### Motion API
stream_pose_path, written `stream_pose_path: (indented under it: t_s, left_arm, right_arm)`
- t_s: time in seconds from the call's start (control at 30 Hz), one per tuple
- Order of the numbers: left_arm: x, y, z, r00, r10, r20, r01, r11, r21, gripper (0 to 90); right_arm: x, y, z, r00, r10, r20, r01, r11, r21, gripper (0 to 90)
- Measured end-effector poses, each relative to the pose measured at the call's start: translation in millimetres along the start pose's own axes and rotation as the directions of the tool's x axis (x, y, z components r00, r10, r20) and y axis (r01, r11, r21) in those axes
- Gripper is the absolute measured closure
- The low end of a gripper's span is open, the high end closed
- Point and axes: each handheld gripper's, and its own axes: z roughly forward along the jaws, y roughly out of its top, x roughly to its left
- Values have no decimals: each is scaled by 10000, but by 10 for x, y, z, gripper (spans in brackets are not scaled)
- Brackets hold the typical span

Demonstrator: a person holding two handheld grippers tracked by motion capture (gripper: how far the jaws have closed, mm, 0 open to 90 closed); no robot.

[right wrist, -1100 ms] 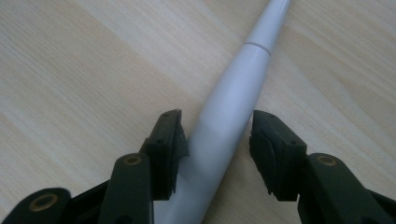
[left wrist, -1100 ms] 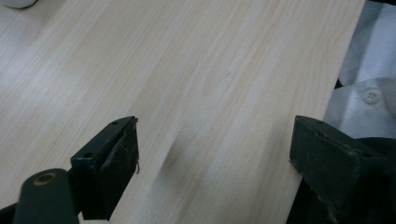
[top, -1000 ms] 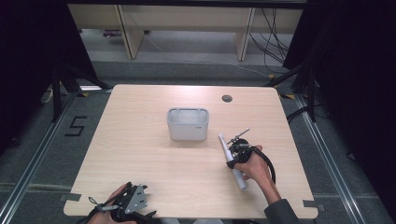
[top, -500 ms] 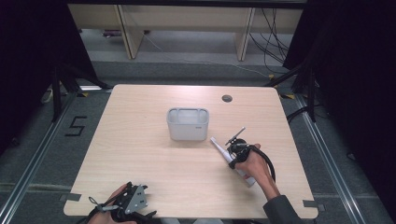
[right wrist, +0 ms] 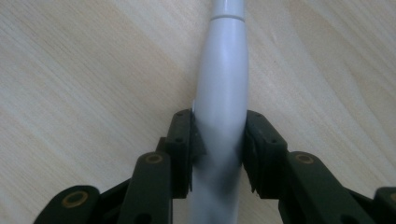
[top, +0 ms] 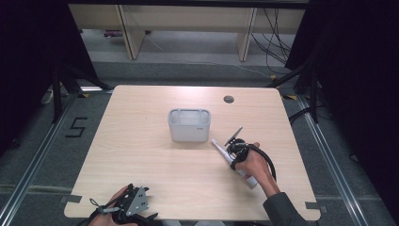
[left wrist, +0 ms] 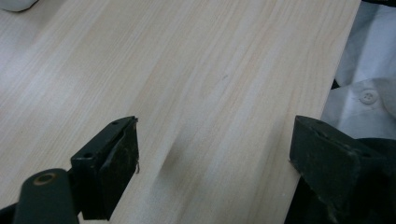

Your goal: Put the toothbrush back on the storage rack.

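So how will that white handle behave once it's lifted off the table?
The white handle looks rigid, so it shouldn't bend. It's round and smooth, so it may slip between the right gripper pads or roll if released. Gripped off-centre, it may tilt.

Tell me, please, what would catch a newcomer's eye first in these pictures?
Probably the long white handle clamped between the right tool's black jaws, lying on the wooden table right of centre. Next comes the pale grey container standing mid-table, just beyond the handle's tip. The left tool waits at the near table edge, jaws wide apart over bare wood.
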Motion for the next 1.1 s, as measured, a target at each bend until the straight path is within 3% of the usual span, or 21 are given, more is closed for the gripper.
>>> stream_pose_path:
  t_s: [0.2, 0.3, 0.37, 0.4, 0.43, 0.5, 0.53, 0.67, 0.73, 0.77, 0.83, 0.9, 0.93, 1.0, 1.03, 1.1]
  left_arm:
    - [10, 1, 5, 9999, -12, 165, 13, 10000, -54, 154]
    - [2, 4, -2, 10000, -7, 7, 7, 10000, -34, 154]
    - [4, 2, 0, 10000, -5, -6, 5, 10000, -15, 154]
    - [7, 3, -2, 10000, -17, 44, 17, 10000, -45, 154]
    - [25, 10, -16, 9987, 2, 506, -5, 10000, 57, 154]
    - [18, 5, -2, 9994, -8, 359, 9, 10000, -24, 154]
    - [4, 3, 2, 10000, 8, -11, -8, 10000, -15, 154]
    - [5, 7, -1, 10000, -2, 4, 2, 10000, -26, 154]
    - [15, 2, 3, 9998, -21, 221, 22, 10000, -56, 154]
    - [13, 2, 0, 9997, -55, 222, 57, 9999, -116, 154]
    - [12, 6, -1, 9997, -48, 228, 51, 9999, -130, 154]
    - [11, 2, 2, 9997, -47, 225, 50, 9999, -114, 154]
    - [12, 3, 1, 9997, -59, 218, 61, 9999, -120, 154]
    - [13, 8, -1, 9997, -97, 213, 101, 9997, -201, 154]
    - [14, 5, 0, 9997, -96, 209, 100, 9998, -185, 154]
    - [14, 4, 1, 9997, -88, 206, 91, 9998, -165, 154]
  right_arm:
    - [25, 0, -2, 9999, -25, 146, 23, 9999, 125, 660]
    - [22, 2, -11, 9989, -322, 340, 311, 9990, 329, 662]
    - [28, 1, -20, 9995, -124, 273, 111, 9988, 472, 662]
    - [7, -9, -15, 9989, -393, 238, 383, 9984, 409, 662]
    - [15, -23, -21, 9992, -313, 245, 301, 9983, 502, 663]
    - [12, -30, -30, 9994, -270, 217, 259, 9984, 510, 663]
    - [0, -44, -35, 9993, -311, 192, 303, 9988, 384, 663]
    - [-47, -96, -90, 9995, -250, 170, 249, 9997, 62, 664]
    - [-77, -128, -127, 9998, -115, 172, 118, 9998, -184, 664]
    - [-104, -163, -178, 9999, 90, 106, -84, 9985, -533, 665]
    - [-130, -179, -208, 10000, -26, 78, 32, 9974, -722, 665]
    - [-154, -216, -273, 9997, 252, -43, -255, 9944, -1030, 665]
    - [-180, -231, -312, 9999, 162, -38, -166, 9913, -1307, 665]
    - [-220, -269, -391, 9978, 578, -309, -623, 9832, -1714, 665]
    - [-253, -309, -473, 9967, 723, -368, -790, 9681, -2378, 665]
    - [-272, -326, -509, 9959, 807, -406, -885, 9624, -2567, 665]
